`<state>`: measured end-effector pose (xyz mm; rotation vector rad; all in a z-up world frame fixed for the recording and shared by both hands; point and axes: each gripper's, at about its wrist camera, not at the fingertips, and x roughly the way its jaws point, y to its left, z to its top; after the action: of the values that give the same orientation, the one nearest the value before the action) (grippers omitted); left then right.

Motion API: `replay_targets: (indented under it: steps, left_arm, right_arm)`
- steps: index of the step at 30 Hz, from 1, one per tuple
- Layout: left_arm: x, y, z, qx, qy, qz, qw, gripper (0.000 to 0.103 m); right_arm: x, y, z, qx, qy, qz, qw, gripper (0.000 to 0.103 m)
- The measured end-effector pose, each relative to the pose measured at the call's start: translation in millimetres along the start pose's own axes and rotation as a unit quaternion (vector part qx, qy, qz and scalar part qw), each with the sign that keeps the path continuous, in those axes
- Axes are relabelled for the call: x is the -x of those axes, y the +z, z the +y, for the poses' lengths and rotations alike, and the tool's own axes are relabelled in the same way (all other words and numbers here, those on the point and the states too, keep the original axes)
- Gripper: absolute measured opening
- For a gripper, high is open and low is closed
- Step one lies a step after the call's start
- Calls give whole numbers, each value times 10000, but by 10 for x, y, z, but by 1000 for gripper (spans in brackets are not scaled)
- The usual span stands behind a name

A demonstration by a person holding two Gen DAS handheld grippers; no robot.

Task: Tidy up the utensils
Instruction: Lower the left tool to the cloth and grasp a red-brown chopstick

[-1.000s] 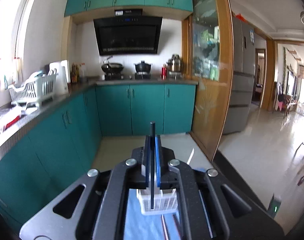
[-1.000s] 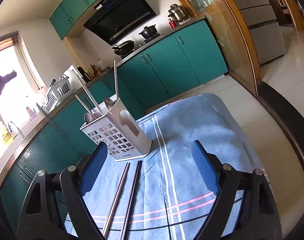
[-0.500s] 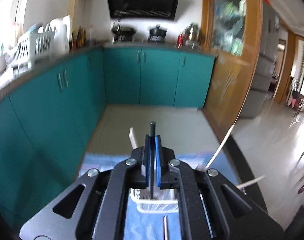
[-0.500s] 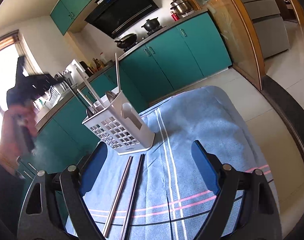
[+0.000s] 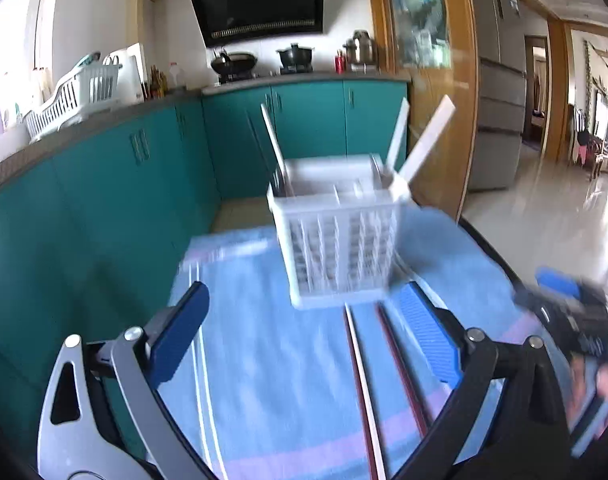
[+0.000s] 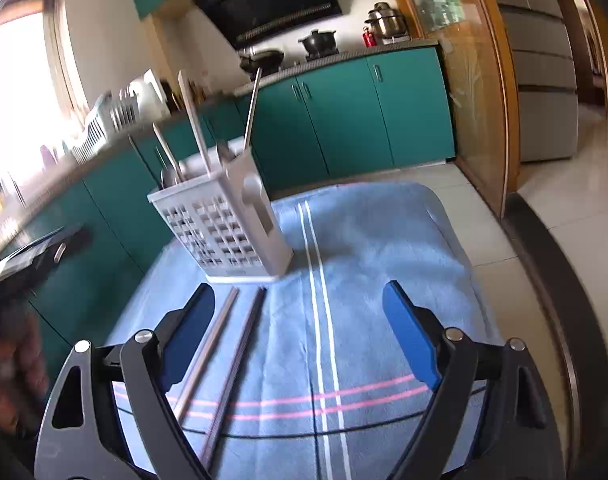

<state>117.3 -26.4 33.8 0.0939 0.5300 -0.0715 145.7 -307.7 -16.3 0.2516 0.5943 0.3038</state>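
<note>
Fingers of the left gripper [image 5: 304, 344], just opened wide and empty like the right gripper [image 6: 300, 340], could nudge the chopsticks [image 6: 224, 360] or tip the caddy [image 6: 220, 228] if swept in carelessly.

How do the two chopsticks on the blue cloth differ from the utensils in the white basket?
The two chopsticks lie flat on the cloth, side by side before the basket; the utensils stand tilted inside it. The chopsticks lie wholly visible; the utensils show only upper ends. Both look long and slender.
</note>
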Motion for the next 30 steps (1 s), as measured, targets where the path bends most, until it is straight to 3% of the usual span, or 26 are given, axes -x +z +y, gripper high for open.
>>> replay_targets:
  steps: [3, 6, 11, 22, 24, 29, 30]
  left_arm:
    - [6, -248, -42, 191, -211, 78, 9996, 95]
    - [-12, -365, -45, 206, -120, 8, 9997, 95]
    - [-226, -481, 49, 456, -362, 540, 9968, 93]
    - [-212, -495, -14, 349, -392, 553, 9971, 93]
    - [-249, -492, -10, 353, -431, 596, 9967, 89]
    - [-665, -361, -45, 279, -506, 1048, 9928, 55]
    - [-773, -335, -47, 243, -474, 1151, 9919, 52]
  right_arm:
    - [-56, -63, 156, 409, -341, 93, 9985, 84]
    - [-142, -144, 250, 598, -523, 254, 9965, 84]
    - [-213, -224, 289, 616, -572, 399, 9957, 84]
    - [-230, -239, 300, 582, -486, 472, 9960, 84]
    - [-222, -230, 284, 553, -474, 465, 9963, 84]
    - [-257, -192, 245, 414, -389, 485, 9972, 84]
    - [-270, -191, 240, 387, -354, 511, 9973, 84]
